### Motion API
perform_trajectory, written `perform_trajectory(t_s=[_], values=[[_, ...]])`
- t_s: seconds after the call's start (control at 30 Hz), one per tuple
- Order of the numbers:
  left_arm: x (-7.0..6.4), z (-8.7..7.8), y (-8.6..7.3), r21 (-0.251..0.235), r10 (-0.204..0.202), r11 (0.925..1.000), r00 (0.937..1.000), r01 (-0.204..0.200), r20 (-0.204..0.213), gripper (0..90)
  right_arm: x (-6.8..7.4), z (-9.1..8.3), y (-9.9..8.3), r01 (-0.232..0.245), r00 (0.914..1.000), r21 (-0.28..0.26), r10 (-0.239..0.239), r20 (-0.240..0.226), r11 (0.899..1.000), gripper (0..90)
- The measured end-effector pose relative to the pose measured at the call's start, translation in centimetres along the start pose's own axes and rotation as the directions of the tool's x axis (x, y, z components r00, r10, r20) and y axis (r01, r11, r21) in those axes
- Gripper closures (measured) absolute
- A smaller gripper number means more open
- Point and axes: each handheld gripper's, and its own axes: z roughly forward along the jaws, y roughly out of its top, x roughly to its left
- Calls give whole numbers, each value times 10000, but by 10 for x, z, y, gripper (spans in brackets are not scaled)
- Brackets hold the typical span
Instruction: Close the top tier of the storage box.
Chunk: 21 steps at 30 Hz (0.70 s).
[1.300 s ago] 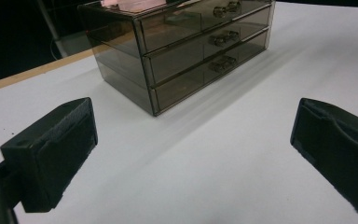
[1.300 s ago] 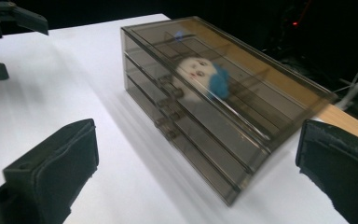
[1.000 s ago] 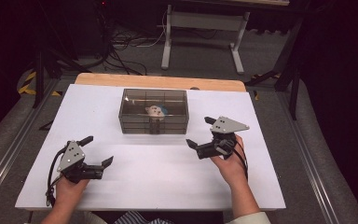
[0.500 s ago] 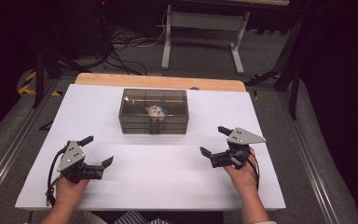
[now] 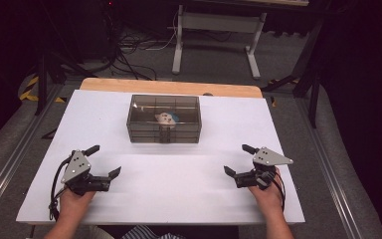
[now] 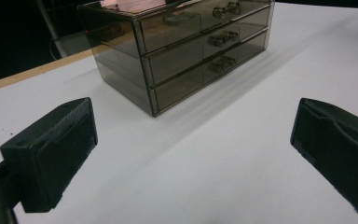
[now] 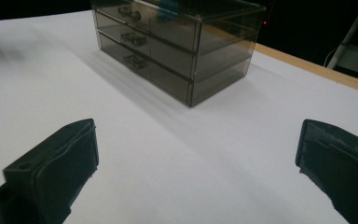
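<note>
A smoky see-through box with three drawers (image 5: 164, 130) stands at the middle back of the white table (image 5: 179, 204). A small white and blue thing (image 5: 166, 118) shows through its top; I cannot tell which drawer holds it. My left gripper (image 5: 105, 160) rests at the front left, open and empty, angled toward the box. At the front right my right gripper (image 5: 237, 159) is also open and empty. In the left gripper view the box (image 6: 186, 51) lies ahead of the spread jaws of the left gripper (image 6: 193, 154). The right gripper view has the box (image 7: 177, 51) beyond the right gripper (image 7: 196, 163).
A wooden strip (image 5: 169, 87) runs along the table's far edge. Behind it on the floor are a white stand (image 5: 214, 45) and loose cables (image 5: 129, 50). Metal rails (image 5: 5, 164) flank both sides of the table.
My right gripper has drawn back from beside the box toward the front right of the table. The left gripper has stayed put.
</note>
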Motion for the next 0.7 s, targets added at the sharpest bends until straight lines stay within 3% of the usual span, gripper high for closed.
perform_trajectory(t_s=[0.23,0.4,0.7], values=[[1,0,0,-28,56,10000,10000,-56,-9,14,0,-1,-15,-115,9998,-32,114,-188,9999,0],[1,0,0,-28,49,10000,10000,-49,-4,14,-3,4,-22,-254,9994,234,260,-238,9994,0],[0,0,0,-62,-61,10000,10000,61,4,14,0,4,-22,-212,9995,12,212,-255,9998,0]])
